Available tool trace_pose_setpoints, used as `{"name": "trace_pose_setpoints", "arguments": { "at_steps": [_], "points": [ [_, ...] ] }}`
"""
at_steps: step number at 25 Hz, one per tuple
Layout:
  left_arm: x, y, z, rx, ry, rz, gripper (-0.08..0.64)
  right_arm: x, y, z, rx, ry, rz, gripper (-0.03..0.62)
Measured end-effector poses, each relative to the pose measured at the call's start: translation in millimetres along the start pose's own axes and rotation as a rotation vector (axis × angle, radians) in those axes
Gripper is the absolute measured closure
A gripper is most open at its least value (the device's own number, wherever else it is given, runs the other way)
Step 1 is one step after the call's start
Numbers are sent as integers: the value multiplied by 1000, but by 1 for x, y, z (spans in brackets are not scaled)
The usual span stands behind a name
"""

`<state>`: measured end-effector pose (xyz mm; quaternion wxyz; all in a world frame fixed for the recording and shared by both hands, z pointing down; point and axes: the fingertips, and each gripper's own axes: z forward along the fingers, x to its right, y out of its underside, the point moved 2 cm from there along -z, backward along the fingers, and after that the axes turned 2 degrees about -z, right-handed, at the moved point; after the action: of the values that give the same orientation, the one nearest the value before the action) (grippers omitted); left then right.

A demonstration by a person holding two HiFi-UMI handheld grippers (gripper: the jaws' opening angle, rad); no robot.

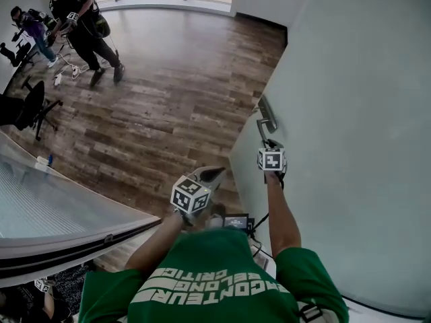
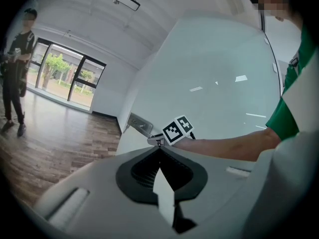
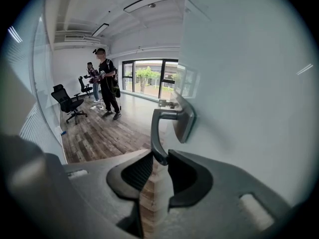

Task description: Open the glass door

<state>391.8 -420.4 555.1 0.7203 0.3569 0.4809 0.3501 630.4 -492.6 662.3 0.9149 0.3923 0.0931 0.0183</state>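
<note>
With the right gripper [image 3: 158, 159] clamped on the lever handle [image 3: 164, 114] of the frosted glass door [image 1: 350, 147], which stood at the person's right and appeared already ajar, the left gripper [image 2: 160, 151] hung closed and empty, leaving only further swing.

Lettering on one shirt only
White lettering [image 1: 214, 286] is printed in three rows on the green shirt [image 1: 202, 254] at the lower centre of the head view. It is seen inverted, and only "CONTEUR" can be partly read.
</note>
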Motion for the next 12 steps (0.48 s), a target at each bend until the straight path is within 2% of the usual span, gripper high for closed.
{"name": "trace_pose_setpoints", "arguments": {
  "at_steps": [12],
  "points": [
    [5,-10,40,-29,34,7,543,55,3,6,-10,69,61,512]
  ]
}}
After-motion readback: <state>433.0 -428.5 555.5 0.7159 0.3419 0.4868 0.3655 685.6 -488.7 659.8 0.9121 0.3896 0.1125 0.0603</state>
